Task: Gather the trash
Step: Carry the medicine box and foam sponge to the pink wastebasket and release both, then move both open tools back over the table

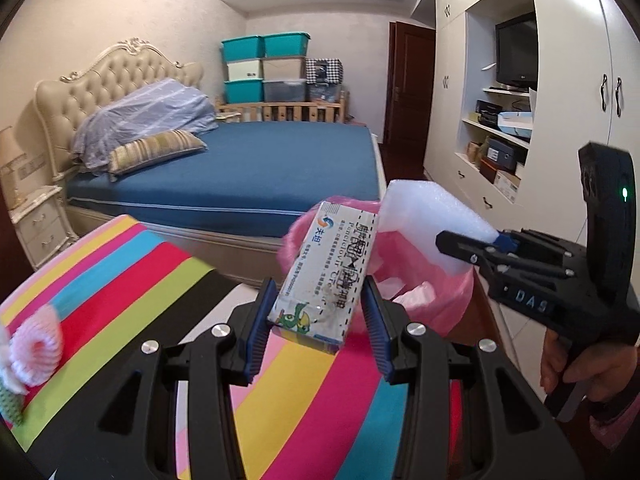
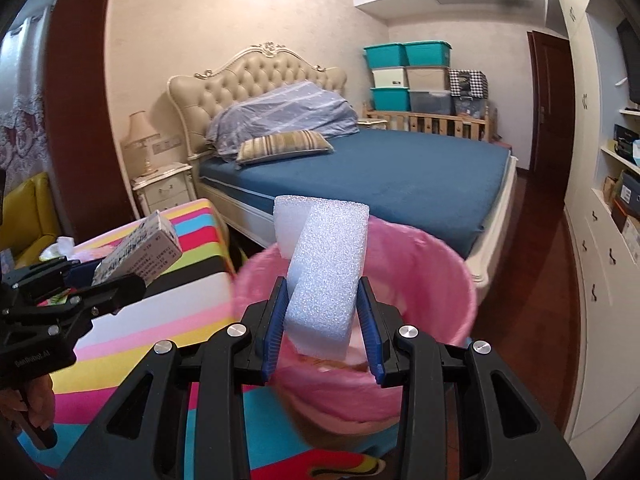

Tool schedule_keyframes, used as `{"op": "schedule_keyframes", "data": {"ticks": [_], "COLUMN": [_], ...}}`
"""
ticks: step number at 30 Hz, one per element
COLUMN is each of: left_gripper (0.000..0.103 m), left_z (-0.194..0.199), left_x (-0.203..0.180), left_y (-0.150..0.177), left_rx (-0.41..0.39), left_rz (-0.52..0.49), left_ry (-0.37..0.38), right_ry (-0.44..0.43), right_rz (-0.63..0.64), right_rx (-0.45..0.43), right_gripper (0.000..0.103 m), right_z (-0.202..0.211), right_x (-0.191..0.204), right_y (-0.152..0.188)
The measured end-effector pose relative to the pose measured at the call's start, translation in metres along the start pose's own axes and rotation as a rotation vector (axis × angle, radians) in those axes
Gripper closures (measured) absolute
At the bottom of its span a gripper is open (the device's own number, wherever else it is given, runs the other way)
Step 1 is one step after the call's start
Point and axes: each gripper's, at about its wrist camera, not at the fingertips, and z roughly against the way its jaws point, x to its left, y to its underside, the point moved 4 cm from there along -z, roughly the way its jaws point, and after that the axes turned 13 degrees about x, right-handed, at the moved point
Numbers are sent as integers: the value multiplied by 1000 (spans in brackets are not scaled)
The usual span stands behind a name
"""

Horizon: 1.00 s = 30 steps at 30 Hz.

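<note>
My left gripper [image 1: 320, 322] is shut on a white and blue medicine carton [image 1: 328, 264], held tilted above the striped cloth, just short of the bin. My right gripper [image 2: 322, 328] is shut on a white foam block [image 2: 326, 276], which hangs over the mouth of the pink-lined bin [image 2: 452, 292]. In the left wrist view the right gripper [image 1: 480, 246] comes in from the right with the foam block [image 1: 424, 216] over the pink bin [image 1: 452, 300]. In the right wrist view the left gripper [image 2: 96, 276] and the carton [image 2: 138, 246] are at the left.
A table with a rainbow-striped cloth [image 1: 132, 268] lies below and left of the bin. A pink foam fruit net [image 1: 40, 346] lies on it at the left. A blue bed [image 1: 248, 168] stands behind, and a white wardrobe wall [image 1: 568, 92] is on the right.
</note>
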Motion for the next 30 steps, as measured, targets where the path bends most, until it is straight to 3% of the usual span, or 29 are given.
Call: {"op": "schedule_keyframes", "data": {"ticks": [6, 9, 10, 11, 12, 13, 15, 20, 24, 30], "left_gripper": [60, 60, 50, 33, 24, 17, 17, 14, 10, 5], "left_z": [-34, -50, -54, -58, -60, -61, -60, -43, -24, 18], "left_x": [-10, -15, -15, -15, -15, -16, -14, -4, 15, 48], "left_y": [-37, -54, -59, -63, -67, -71, -72, -54, -33, 1], "left_rx": [15, 13, 14, 11, 2, -16, -26, -29, -25, -46], "left_rz": [28, 48, 55, 67, 77, 87, 82, 71, 122, 140], "left_ry": [59, 81, 87, 97, 102, 101, 77, 27, -4, -128], "right_ry": [18, -44, -60, -47, -45, -51, -25, -9, 4, -16], "right_rz": [36, 38, 34, 19, 5, -2, -13, -22, -1, 76], "right_rx": [-15, -26, -30, -41, -58, -68, -89, -105, -85, -84], "right_gripper": [68, 67, 61, 55, 46, 44, 44, 44, 44, 44], "right_z": [-13, -21, -24, -26, -25, -23, -15, 11, 21, 30], "right_x": [-25, -36, -42, -49, -56, -61, -69, -69, -54, -15], "right_y": [-20, -32, -37, -41, -44, -46, -49, -36, -23, -28]}}
